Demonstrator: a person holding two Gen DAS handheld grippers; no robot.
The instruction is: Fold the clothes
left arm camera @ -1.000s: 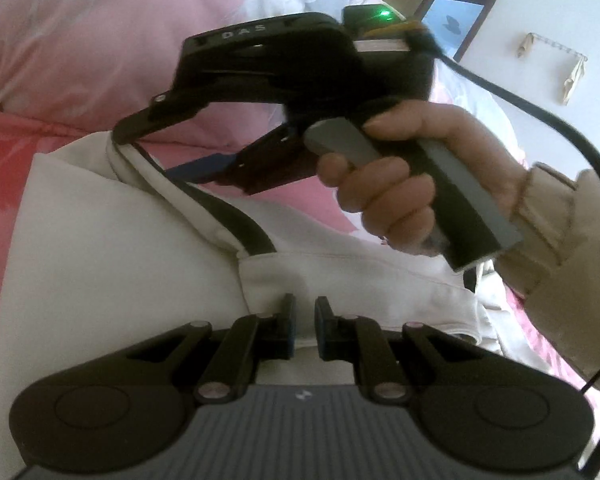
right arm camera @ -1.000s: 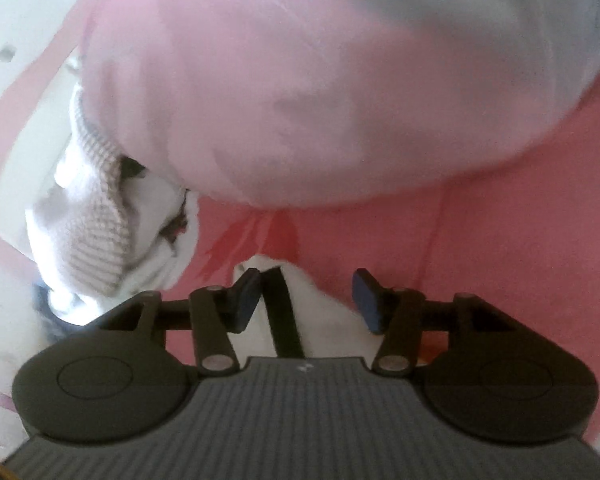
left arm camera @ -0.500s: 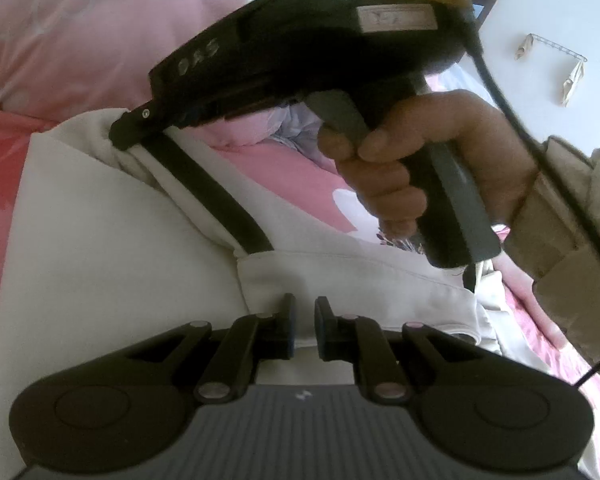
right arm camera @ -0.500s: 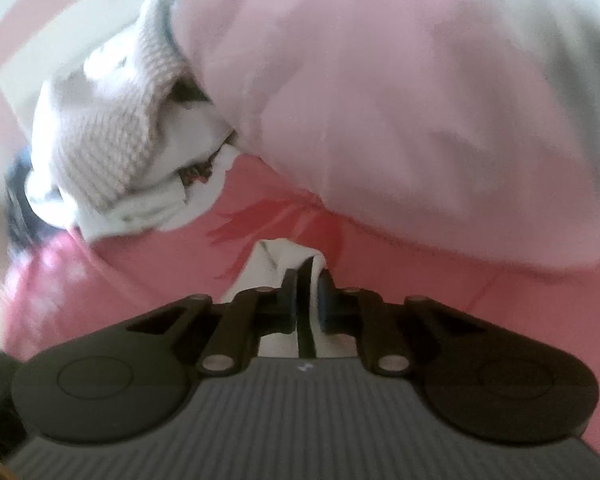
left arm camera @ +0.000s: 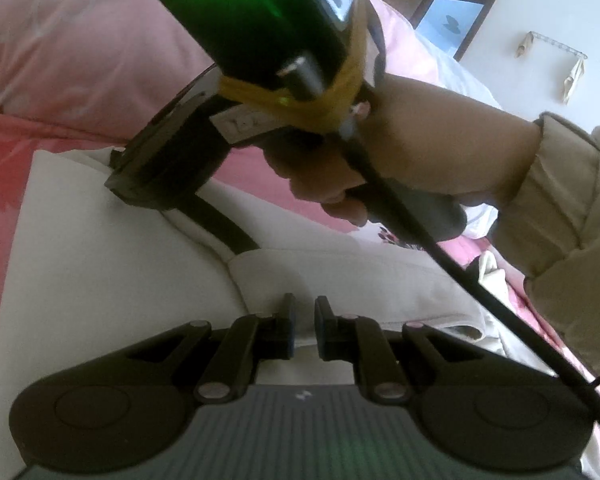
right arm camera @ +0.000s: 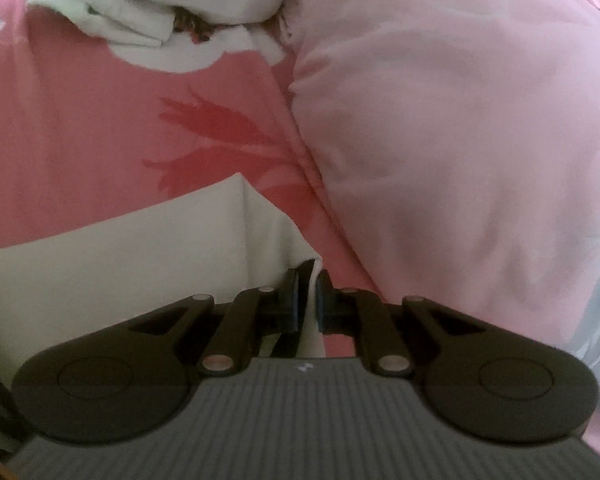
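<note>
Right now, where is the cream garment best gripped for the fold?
At its far corner, where the right gripper already pinches the cream garment: the edge there lifts off the pink bedsheet. Come from the garment side; the pink pillow crowds the other.

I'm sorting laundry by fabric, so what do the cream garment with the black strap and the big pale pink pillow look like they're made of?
Cream garment: looks like a thick, matte woven or fleece-like cloth; it folds in soft, rounded ridges. Its black strap looks like flat webbing or trim, though I cannot be sure. Big pale pink pillow: smooth, slightly glossy printed fabric over soft filling, puffed with shallow creases.
</note>
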